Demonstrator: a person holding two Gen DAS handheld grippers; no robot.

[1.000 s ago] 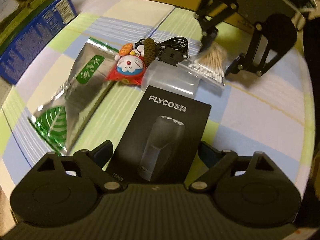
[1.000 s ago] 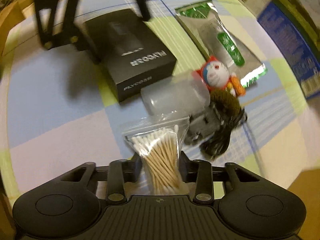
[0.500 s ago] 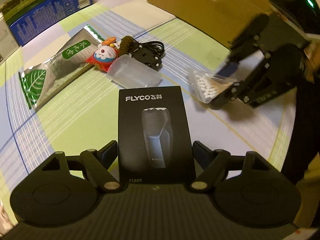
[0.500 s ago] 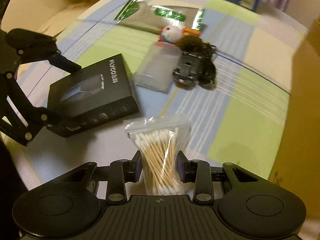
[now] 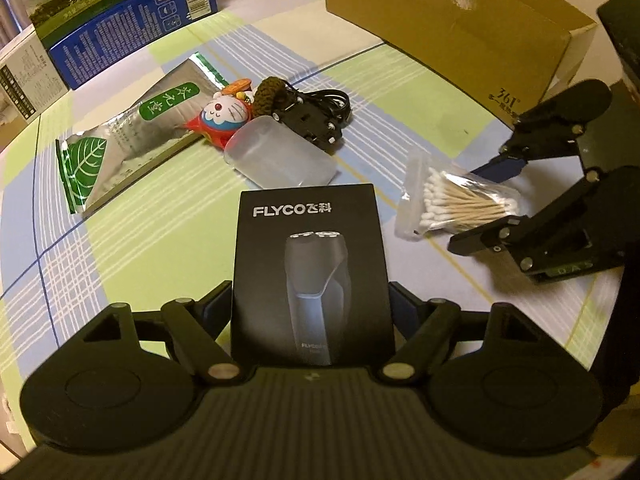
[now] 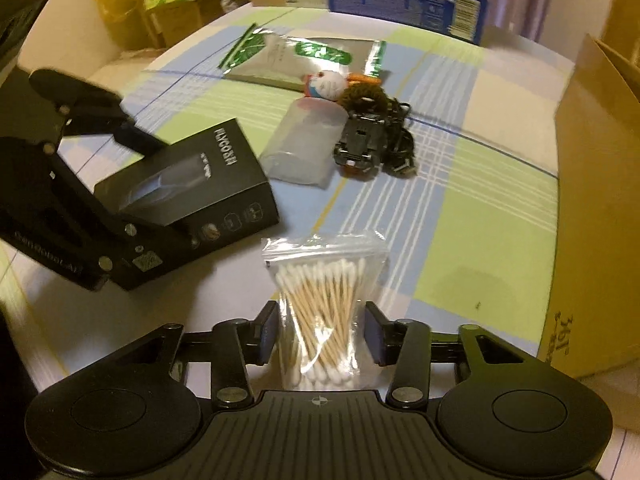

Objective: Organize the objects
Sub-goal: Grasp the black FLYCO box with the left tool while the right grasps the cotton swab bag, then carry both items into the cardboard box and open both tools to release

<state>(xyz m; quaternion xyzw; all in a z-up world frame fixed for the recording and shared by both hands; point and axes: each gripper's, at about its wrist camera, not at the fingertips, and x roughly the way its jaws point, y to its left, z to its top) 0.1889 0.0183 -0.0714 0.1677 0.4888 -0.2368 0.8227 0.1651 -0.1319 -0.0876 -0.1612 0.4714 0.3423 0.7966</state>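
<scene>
My left gripper [image 5: 312, 308] is shut on a black FLYCO shaver box [image 5: 310, 264], which also shows at the left of the right wrist view [image 6: 188, 184]. A clear bag of cotton swabs [image 6: 324, 304] lies between the fingers of my right gripper [image 6: 320, 334], whose jaws now stand slightly apart from it. The bag also shows at the right of the left wrist view [image 5: 452, 204], resting on the checked cloth.
A silver-green tea pouch [image 5: 132, 128], a Doraemon toy [image 5: 220, 114], a frosted plastic case [image 5: 280, 158] and a black cable bundle [image 5: 316, 114] lie together beyond. A cardboard box [image 5: 452, 20] stands at the back right, printed cartons [image 5: 120, 16] at the back left.
My right gripper carried the swab bag away from the pile toward the cardboard box, lowered it to the cloth and opened its jaws. My left gripper drew the shaver box back.
</scene>
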